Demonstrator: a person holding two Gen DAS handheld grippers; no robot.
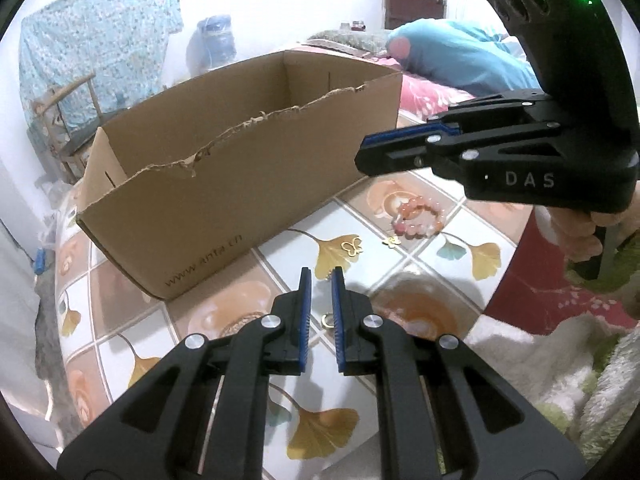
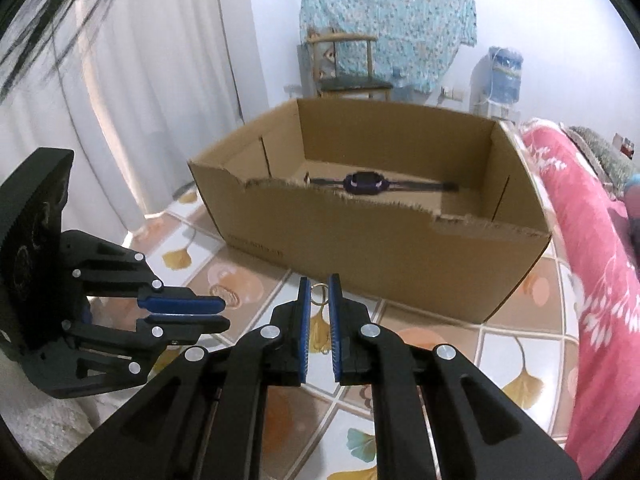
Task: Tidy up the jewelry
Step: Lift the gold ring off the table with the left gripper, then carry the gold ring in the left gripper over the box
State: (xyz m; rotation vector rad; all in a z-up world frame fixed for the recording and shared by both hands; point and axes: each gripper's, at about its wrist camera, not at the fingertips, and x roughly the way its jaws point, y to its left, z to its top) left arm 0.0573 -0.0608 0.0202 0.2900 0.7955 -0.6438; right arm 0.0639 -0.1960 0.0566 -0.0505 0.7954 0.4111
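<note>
My right gripper [image 2: 320, 282] is nipped nearly shut, and there's a small metal ring [image 2: 320, 294] caught right between the blue pads at the tips, hanging clear above the table [image 2: 500, 344]. From the left wrist view that same gripper [image 1: 362, 152] hangs off to the right, jaws close together, my hand [image 1: 580, 236] wrapped round its handle.

My left gripper [image 1: 322, 276] is also almost closed, just a thin gap between the pads. A tiny gold piece [image 1: 328, 320] shows in that gap, low down; I can't tell whether I'm pinching it or it's lying on the cloth below.

Just beyond the left tips a gold butterfly charm [image 1: 352, 247] lies on the leaf-patterned tiles, a smaller gold charm [image 1: 391, 241] beside it, and a pink bead bracelet [image 1: 418, 220] just past that.

Behind them stands the open cardboard box [image 2: 360, 248], its near edge torn ragged, and a dark watch [image 2: 364, 182] is lying flat inside on the bottom.
</note>
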